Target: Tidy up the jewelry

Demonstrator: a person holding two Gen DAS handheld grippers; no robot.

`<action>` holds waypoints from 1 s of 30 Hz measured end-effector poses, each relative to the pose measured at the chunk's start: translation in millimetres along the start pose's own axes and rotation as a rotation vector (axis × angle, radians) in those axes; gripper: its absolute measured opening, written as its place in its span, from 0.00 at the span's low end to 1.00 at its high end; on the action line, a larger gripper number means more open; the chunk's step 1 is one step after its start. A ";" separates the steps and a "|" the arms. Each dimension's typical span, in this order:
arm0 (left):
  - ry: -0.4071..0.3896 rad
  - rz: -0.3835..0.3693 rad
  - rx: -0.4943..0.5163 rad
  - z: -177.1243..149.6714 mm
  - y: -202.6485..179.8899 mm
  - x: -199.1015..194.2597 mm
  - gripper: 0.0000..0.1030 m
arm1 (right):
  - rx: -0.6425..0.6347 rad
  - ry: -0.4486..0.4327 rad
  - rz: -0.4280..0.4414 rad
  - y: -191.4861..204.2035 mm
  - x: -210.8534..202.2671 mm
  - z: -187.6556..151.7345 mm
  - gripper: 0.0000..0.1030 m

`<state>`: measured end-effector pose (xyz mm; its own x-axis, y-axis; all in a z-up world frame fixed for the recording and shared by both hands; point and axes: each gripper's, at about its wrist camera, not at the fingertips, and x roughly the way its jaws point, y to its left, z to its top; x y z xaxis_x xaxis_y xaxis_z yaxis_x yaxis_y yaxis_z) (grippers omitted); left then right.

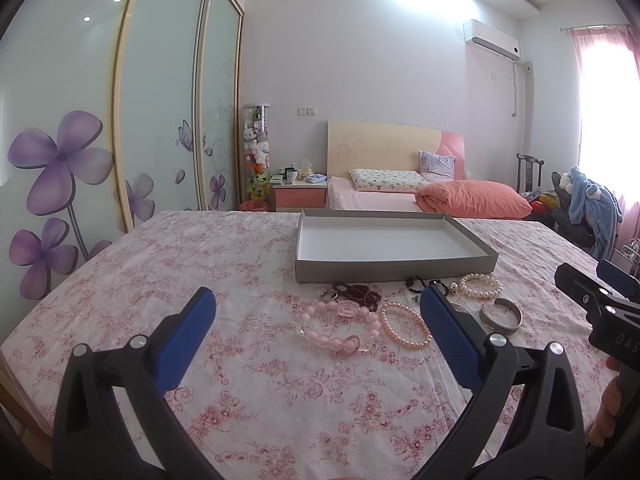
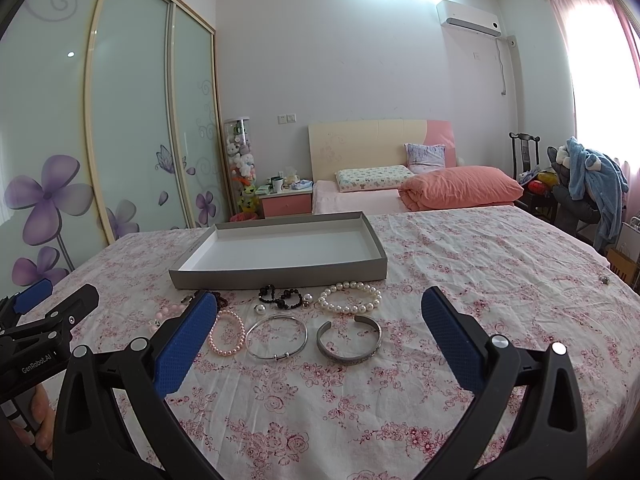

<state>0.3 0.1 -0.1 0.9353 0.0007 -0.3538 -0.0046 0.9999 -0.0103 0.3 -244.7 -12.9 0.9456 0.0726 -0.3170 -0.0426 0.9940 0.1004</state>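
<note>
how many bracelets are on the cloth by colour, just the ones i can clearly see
pink: 2 (large-bead bracelet, small pink pearl bracelet)
white: 1 (pearl bracelet)
silver: 2 (thin bangle, open cuff)
dark: 2 (dark red beads, black beads)
total: 7

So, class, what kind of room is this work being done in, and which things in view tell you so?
Most likely a home bedroom. A bed with a pink headboard and pillows stands at the far wall, a sliding wardrobe with flower decals runs along the left, and a nightstand sits between them. The jewelry lies on a floral cloth.
</note>
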 end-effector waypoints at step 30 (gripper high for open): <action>0.262 0.052 0.012 -4.5 14.5 67.4 0.96 | 0.023 0.337 -0.040 -19.8 75.7 -11.0 0.91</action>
<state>61.8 14.6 -28.3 0.8102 0.0505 -0.5839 -0.0445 0.9987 0.0246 69.2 -258.1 -49.3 0.7865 0.0602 -0.6146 0.0032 0.9948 0.1015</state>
